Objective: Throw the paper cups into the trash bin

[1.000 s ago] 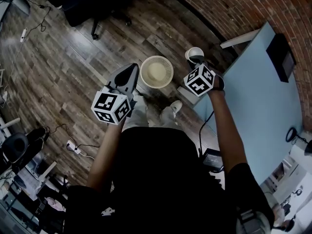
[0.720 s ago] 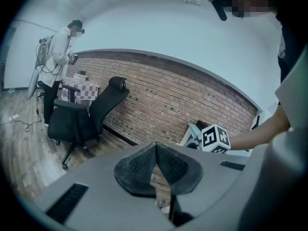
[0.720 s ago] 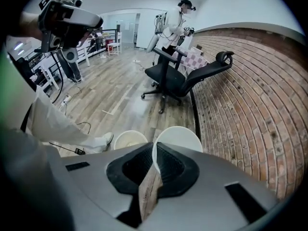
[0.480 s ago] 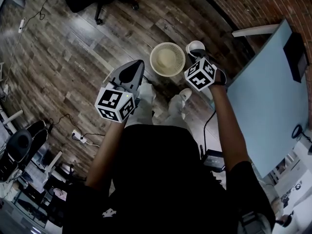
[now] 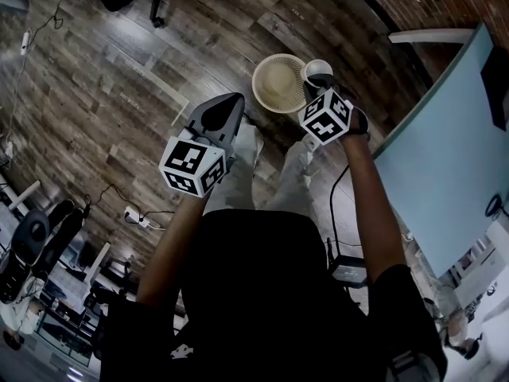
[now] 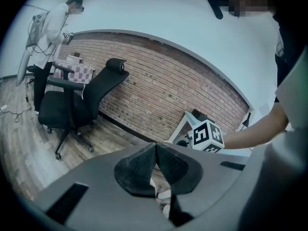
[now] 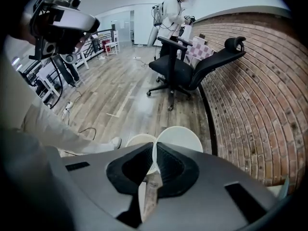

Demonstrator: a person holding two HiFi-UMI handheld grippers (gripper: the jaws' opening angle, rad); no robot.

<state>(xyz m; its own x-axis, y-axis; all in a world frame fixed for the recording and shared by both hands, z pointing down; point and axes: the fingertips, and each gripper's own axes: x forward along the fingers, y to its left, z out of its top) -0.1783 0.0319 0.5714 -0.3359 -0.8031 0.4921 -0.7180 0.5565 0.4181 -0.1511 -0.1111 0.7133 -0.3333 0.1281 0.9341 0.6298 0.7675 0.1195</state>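
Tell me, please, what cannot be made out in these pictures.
- Contents of the trash bin: too dim and small in the head view; in the right gripper view the right gripper covers most of it.
- Sides and base of the paper cup: hidden behind that gripper in its view.
- Far part of the table: cut off by the head view's right edge.

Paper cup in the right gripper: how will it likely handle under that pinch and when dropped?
Held by one wall pinch of the right gripper, the paper cup is probably light. Its thin wall likely dents if squeezed hard. Being round, it may roll if it misses the trash bin.
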